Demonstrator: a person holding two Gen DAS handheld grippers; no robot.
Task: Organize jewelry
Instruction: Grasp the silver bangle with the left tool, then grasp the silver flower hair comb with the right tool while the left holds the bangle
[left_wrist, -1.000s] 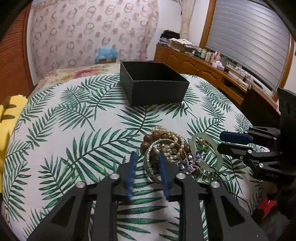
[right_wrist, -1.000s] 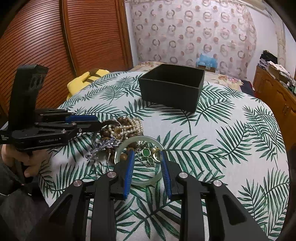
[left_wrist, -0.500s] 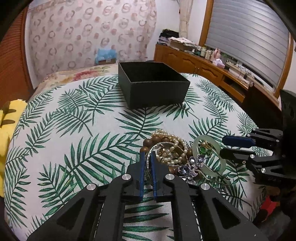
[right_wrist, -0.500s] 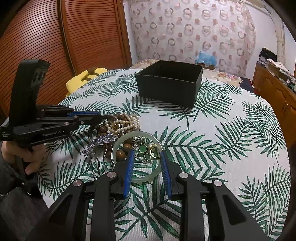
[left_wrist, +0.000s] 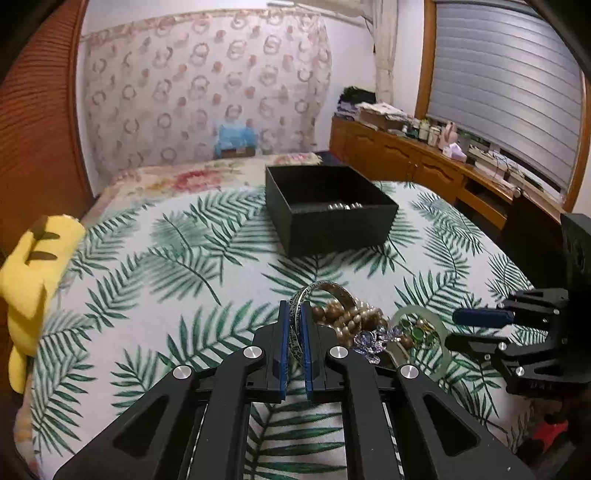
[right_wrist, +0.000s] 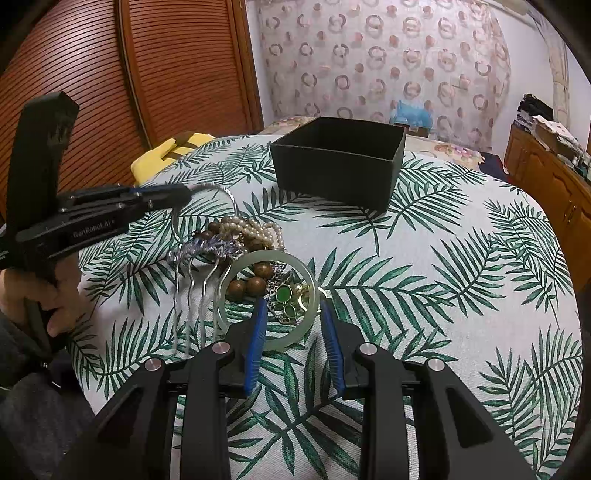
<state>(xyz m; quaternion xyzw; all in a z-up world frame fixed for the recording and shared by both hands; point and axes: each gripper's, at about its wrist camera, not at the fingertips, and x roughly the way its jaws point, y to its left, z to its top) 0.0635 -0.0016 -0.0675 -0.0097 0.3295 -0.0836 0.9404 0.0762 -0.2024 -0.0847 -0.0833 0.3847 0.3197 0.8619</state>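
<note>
My left gripper (left_wrist: 294, 314) is shut on a silver bangle (left_wrist: 325, 290) and holds it lifted above the jewelry pile; it also shows in the right wrist view (right_wrist: 218, 192). The pile holds pearl beads (right_wrist: 255, 227), brown wooden beads (right_wrist: 245, 285), a crystal hair comb (right_wrist: 207, 248) and a pale jade bangle (right_wrist: 229, 284) ringing green earrings (right_wrist: 285, 293). My right gripper (right_wrist: 291, 317) is open over the jade bangle's near edge. The black open box (left_wrist: 328, 206) stands behind the pile, with something metallic inside.
The table wears a white cloth with green palm leaves (right_wrist: 443, 277). A yellow cushion (left_wrist: 33, 266) lies off the left edge. A wooden sideboard (left_wrist: 424, 166) runs along the right wall. A hand (right_wrist: 33, 295) holds the left gripper's handle.
My left gripper closed on the silver bangle and lifted it clear of the pile. My right gripper stayed open and edged closer over the jade bangle.
</note>
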